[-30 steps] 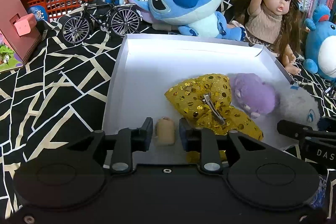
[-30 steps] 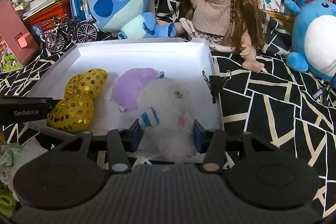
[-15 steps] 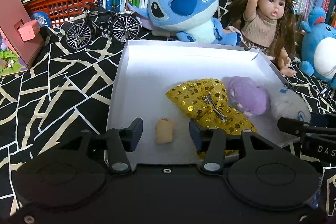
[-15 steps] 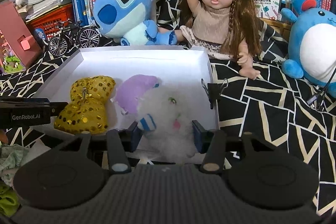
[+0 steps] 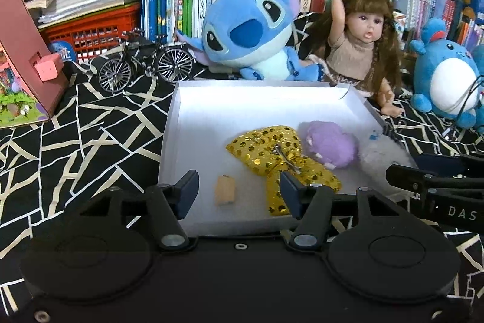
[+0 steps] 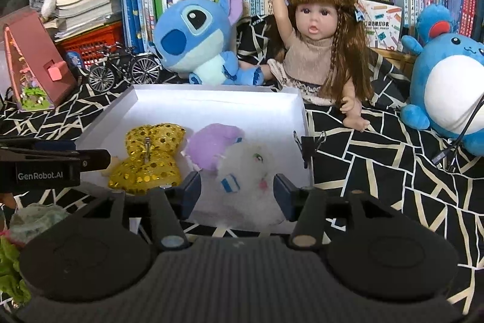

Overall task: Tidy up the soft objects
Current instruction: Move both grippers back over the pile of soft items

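Observation:
A white tray (image 5: pixel 193 99) lies on the patterned cloth. In it are a small tan soft piece (image 5: pixel 225 194), a gold sequin bow (image 5: pixel 281 156), a purple plush (image 5: pixel 331 144) and a white fluffy plush (image 6: pixel 254 171). My left gripper (image 5: pixel 239 196) is open, its jaws apart on either side of the tan piece, above the tray's near edge. My right gripper (image 6: pixel 237 192) is open around the white plush, with a gap on both sides. The bow (image 6: pixel 149 155), the purple plush (image 6: pixel 211 146) and the tray (image 6: pixel 299 117) also show in the right wrist view.
A Stitch plush (image 5: pixel 251 35), a doll (image 5: pixel 360 50) and a blue round plush (image 5: pixel 444 80) sit behind the tray. A model bicycle (image 5: pixel 145 65) and a red box (image 5: pixel 24 56) stand at the left. A binder clip (image 6: pixel 310 143) grips the tray's right rim. Green cloth (image 6: pixel 12 277) lies near left.
My left gripper opened, released the tan piece in the tray and pulled back. My right gripper opened off the white plush and drew back a little.

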Tool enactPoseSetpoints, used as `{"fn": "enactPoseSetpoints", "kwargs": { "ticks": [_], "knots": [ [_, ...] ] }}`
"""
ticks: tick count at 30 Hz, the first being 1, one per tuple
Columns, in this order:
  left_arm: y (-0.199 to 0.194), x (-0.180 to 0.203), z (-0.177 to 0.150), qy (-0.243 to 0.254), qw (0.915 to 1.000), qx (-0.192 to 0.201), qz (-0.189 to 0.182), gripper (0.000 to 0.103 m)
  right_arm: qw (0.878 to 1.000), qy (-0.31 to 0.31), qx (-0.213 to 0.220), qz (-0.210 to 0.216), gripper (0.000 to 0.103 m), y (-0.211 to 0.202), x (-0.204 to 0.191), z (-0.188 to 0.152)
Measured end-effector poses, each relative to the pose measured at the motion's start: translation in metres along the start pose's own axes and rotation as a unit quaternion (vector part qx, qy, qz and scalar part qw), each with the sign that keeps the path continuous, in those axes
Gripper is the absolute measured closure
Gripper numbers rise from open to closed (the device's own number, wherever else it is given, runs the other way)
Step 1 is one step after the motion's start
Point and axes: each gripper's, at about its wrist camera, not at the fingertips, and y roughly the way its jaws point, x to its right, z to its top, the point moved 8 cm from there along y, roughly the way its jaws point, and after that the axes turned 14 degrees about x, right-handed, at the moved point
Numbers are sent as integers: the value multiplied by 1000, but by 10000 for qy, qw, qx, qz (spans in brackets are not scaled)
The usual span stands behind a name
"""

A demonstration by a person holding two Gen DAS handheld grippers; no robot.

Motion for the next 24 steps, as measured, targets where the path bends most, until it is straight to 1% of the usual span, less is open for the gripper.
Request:
{"fn": "enactPoseSetpoints", "kwargs": {
  "ticks": [4, 7, 9, 13, 16, 24],
  "knots": [
    [-18, -1, 1, -72, 9999, 127, -29, 42, 9999, 1, 112, 53, 31, -15, 0, 1],
    [-35, -3, -1, -161, 9995, 268, -77, 38, 9997, 2, 202, 96, 29, -26, 0, -1],
    [-45, -5, -3, -208, 9992, 327, -87, 37, 9996, 63, 239, 134, 27, -33, 0, -3],
    [-64, -9, -8, -252, 9987, 433, -93, 37, 9989, 256, 319, 221, 25, -47, 1, -10],
    [-80, -10, -15, -260, 9980, 553, -130, 35, 9982, 296, 434, 278, 24, -60, -1, -14],
    [-111, -11, -38, -300, 9969, 697, -202, 32, 9962, 279, 712, 412, 20, -92, -12, -30]
  ]
}}
